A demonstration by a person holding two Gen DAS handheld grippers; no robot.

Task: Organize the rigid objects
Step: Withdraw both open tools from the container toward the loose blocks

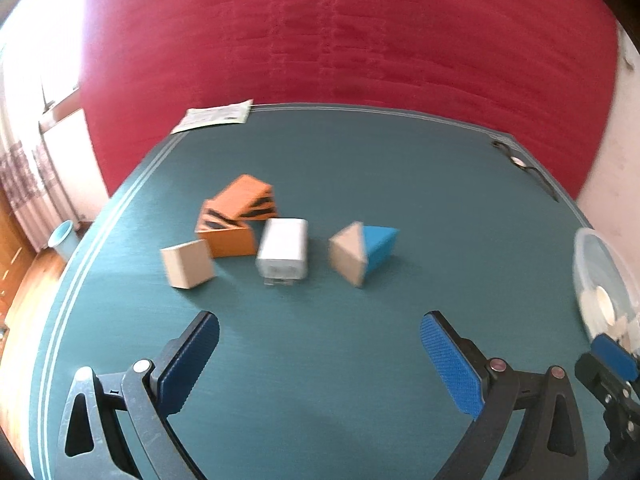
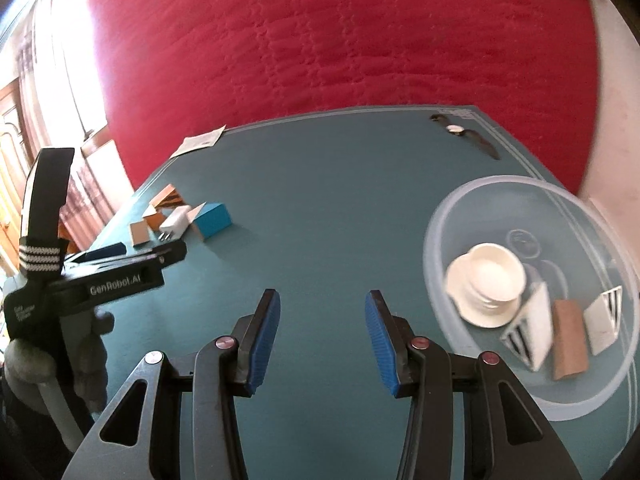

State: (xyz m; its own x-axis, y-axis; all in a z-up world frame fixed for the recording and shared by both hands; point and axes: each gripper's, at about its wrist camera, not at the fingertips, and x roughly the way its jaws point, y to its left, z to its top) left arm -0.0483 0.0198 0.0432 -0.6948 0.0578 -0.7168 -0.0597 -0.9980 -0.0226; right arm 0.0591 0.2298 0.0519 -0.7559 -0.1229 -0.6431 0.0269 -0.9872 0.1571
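Note:
On the teal table (image 1: 320, 360) lie a plain wooden block (image 1: 187, 263), an orange striped wedge (image 1: 236, 216), a white charger plug (image 1: 283, 251) and a blue and wood wedge (image 1: 362, 251). My left gripper (image 1: 320, 354) hovers just in front of them, open and empty. My right gripper (image 2: 322, 330) is open with nothing between its pads, over bare table left of a clear plastic bowl (image 2: 592, 396). The bowl holds a white cup stack (image 2: 486, 286), a striped white wedge (image 2: 530, 328), a brown block (image 2: 570, 342) and another striped wedge (image 2: 604, 318). In the right wrist view the left gripper's body (image 2: 100, 280) is at the left, near the same cluster (image 2: 180, 222).
A paper sheet (image 1: 214, 116) lies at the table's far left corner and a wristwatch (image 2: 466, 134) near the far right edge. A red bedspread (image 1: 340, 32) fills the background. A light blue bin (image 1: 64, 240) stands on the floor beyond the left edge.

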